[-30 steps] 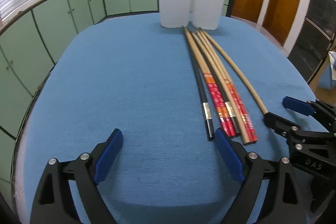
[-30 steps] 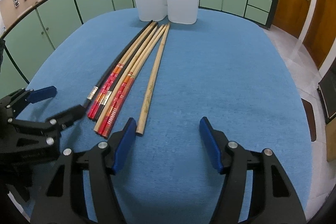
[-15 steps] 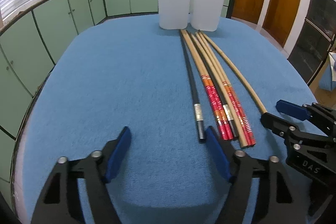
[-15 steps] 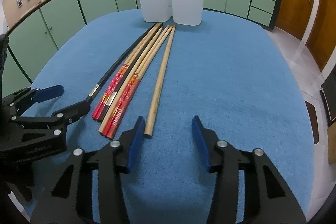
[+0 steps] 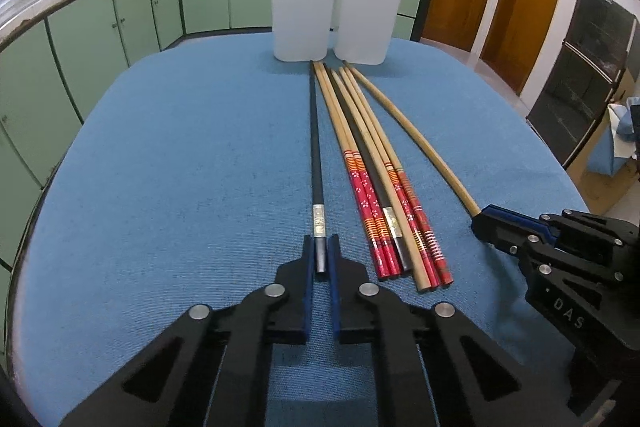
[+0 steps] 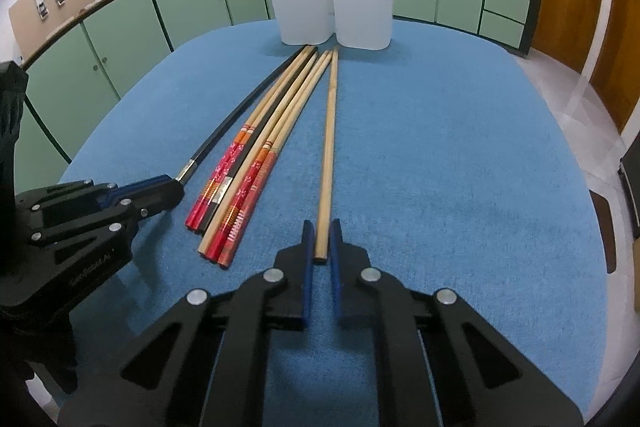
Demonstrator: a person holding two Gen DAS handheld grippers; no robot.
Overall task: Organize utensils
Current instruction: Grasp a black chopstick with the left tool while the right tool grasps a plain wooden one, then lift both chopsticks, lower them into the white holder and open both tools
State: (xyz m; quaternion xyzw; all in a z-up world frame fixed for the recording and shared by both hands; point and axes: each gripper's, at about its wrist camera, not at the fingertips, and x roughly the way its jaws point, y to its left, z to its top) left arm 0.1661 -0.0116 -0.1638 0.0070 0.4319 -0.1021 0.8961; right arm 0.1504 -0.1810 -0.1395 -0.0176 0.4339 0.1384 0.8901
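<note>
The plain wooden chopstick (image 5: 416,139) has its near end hidden behind the right tool (image 5: 486,227)

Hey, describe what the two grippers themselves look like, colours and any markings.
Both are black plastic with open triangular cutouts, silver rivets and blue finger pads. The left gripper shows pale lettering on its side in the other camera; the right gripper reads "DAS". No cables or sleeves are visible.

I see the blue-clothed desk (image 5: 180,167) ahead of my left claw (image 5: 321,259), with chopsticks (image 5: 372,163) lying lengthwise on it and two white holders (image 5: 302,15) standing beyond their far ends.
</note>
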